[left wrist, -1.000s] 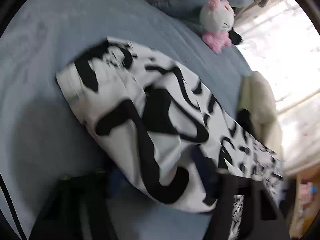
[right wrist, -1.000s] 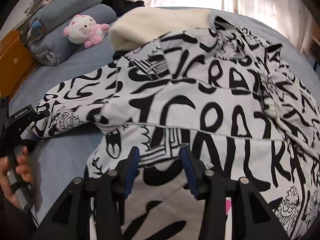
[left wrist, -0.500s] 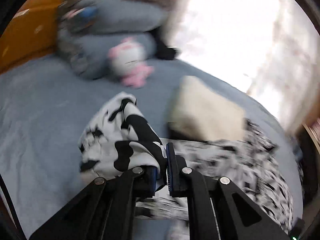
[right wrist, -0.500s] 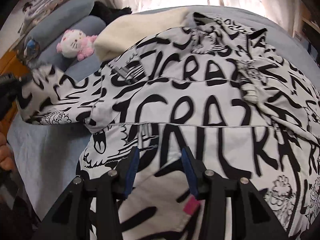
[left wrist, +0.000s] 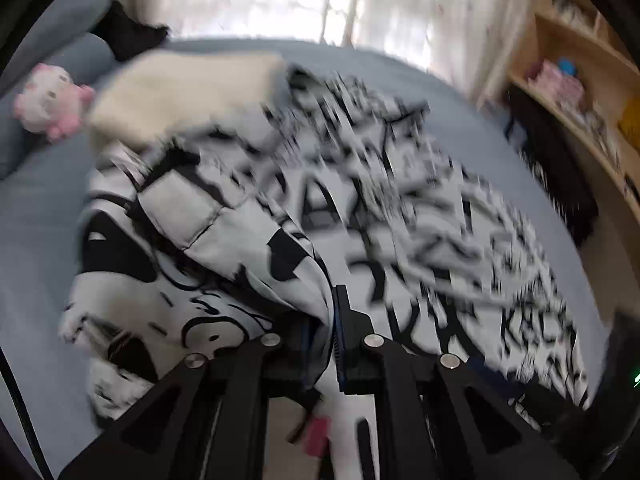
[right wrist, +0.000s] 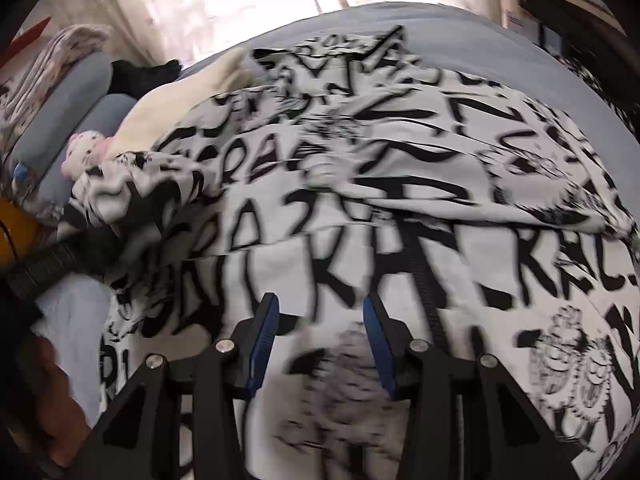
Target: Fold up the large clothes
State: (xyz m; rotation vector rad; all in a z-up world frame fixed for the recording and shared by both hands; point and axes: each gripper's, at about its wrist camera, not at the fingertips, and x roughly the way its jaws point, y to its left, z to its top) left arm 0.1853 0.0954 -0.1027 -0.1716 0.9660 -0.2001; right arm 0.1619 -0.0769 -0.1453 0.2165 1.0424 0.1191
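the black-and-white printed jacket (right wrist: 400,184) lies spread on the blue bed (left wrist: 36,208), its cream lining beside the pink plush toy (left wrist: 48,100). the left claw (left wrist: 320,332) is clenched on a sleeve fold, carrying it across the jacket's body; next it should lay it flat there. the right claw (right wrist: 320,340) hovers released above the hem. lettering reads "kr" and "rac", the rest blurred.

Bed (left wrist: 44,216) covered by a grey-blue sheet, black-and-white printed jacket (right wrist: 400,216) spread across it, cream lining turned out near a pink-and-white plush toy (left wrist: 48,106), grey pillows (right wrist: 76,92) stacked beside it.
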